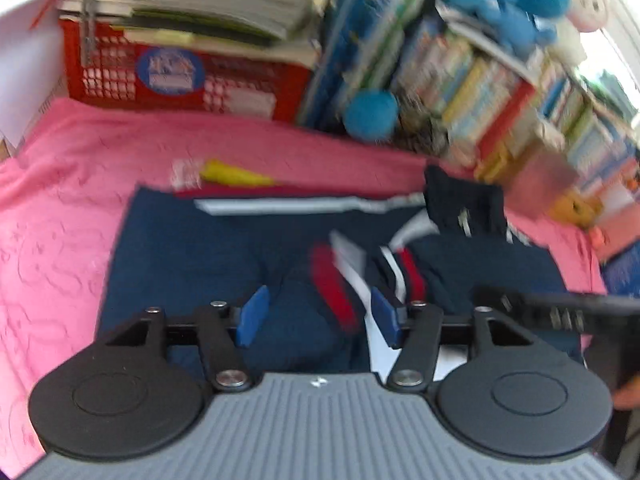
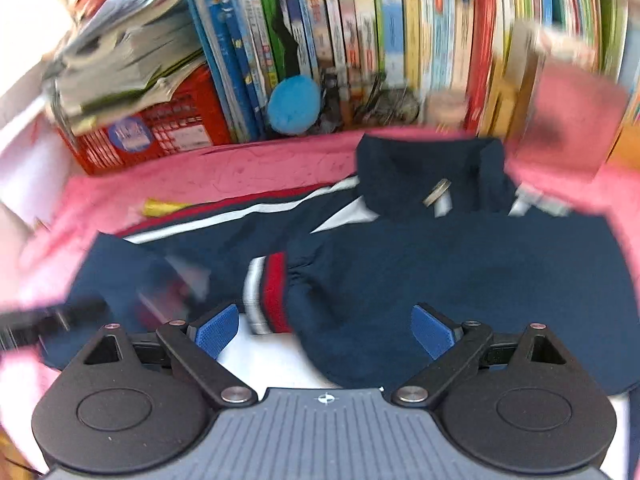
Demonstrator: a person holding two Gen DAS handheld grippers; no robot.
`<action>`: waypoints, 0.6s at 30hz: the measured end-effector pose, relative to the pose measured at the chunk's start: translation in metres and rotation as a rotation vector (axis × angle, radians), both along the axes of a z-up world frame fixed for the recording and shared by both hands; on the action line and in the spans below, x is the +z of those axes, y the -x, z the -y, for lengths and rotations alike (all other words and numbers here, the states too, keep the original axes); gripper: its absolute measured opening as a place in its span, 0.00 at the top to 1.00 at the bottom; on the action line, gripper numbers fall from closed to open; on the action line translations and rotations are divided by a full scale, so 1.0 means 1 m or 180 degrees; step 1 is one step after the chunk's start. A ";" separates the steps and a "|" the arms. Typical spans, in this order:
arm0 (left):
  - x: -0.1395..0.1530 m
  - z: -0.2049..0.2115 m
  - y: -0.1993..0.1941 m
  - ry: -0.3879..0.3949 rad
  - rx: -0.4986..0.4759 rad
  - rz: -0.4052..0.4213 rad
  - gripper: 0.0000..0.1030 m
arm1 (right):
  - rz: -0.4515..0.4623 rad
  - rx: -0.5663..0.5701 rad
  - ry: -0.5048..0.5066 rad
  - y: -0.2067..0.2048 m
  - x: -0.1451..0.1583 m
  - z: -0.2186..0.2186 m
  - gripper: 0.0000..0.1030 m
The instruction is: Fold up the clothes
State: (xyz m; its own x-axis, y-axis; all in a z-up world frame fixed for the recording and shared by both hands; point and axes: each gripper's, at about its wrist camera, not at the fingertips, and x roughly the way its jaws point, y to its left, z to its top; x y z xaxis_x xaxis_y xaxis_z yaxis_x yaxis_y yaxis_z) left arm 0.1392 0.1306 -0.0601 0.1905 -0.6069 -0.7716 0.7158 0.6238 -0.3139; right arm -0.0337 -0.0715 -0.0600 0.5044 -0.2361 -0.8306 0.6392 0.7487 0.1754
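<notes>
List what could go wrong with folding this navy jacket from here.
1. Both sleeve cuffs lie bunched across the navy jacket, so folding now may trap creases.
2. The yellow object sits at the jacket's far edge and could get dragged.
3. Left gripper and right gripper are open, holding nothing.

One navy jacket (image 2: 440,264), one red crate (image 1: 176,76).

No writing can be read: the round blue sticker (image 1: 170,71) on the red plastic crate (image 1: 100,76) and the upright book spines (image 2: 360,40) beside that crate are blurred.
</notes>
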 end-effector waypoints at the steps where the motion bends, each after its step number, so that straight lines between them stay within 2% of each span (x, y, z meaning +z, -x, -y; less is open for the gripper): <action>1: 0.002 -0.005 0.004 -0.0017 0.0003 0.0003 0.40 | 0.0068 -0.0007 -0.0153 -0.001 -0.004 0.002 0.08; 3: 0.007 -0.021 0.005 -0.0015 0.0088 0.0012 0.31 | 0.0058 0.0109 -0.0232 -0.013 -0.015 -0.005 0.08; 7: 0.010 -0.066 -0.006 -0.0228 0.0526 0.0145 0.29 | -0.0120 0.0494 -0.0228 -0.049 -0.040 -0.033 0.09; 10: 0.009 -0.095 -0.020 -0.0424 0.0854 0.0203 0.29 | -0.0064 0.0604 -0.0434 -0.070 -0.059 -0.049 0.18; 12: 0.007 -0.109 -0.027 -0.0530 0.1019 0.0241 0.29 | -0.0040 0.0539 -0.0569 -0.080 -0.068 -0.053 0.40; 13: 0.007 -0.115 -0.028 -0.0576 0.1087 0.0271 0.29 | -0.0052 0.0488 -0.0590 -0.083 -0.070 -0.054 0.43; 14: 0.007 -0.119 -0.029 -0.0606 0.1138 0.0294 0.29 | -0.0023 0.0510 -0.0560 -0.085 -0.066 -0.056 0.64; 15: 0.008 -0.122 -0.029 -0.0616 0.1173 0.0304 0.29 | 0.0013 0.0547 -0.0558 -0.085 -0.060 -0.056 0.77; 16: 0.009 -0.126 -0.029 -0.0620 0.1204 0.0309 0.29 | 0.0022 0.0556 -0.0514 -0.083 -0.054 -0.056 0.82; 18: 0.011 -0.125 -0.025 -0.0616 0.1207 0.0325 0.29 | 0.0089 0.0599 -0.0273 -0.072 -0.031 -0.054 0.84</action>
State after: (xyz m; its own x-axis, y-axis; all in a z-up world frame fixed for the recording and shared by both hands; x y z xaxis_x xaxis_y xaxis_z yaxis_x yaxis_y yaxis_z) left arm 0.1642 0.2560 -0.0492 0.4532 -0.3256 -0.8298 0.4462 0.8887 -0.1050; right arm 0.0388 -0.0171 -0.0914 0.5561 -0.0646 -0.8286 0.4835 0.8361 0.2593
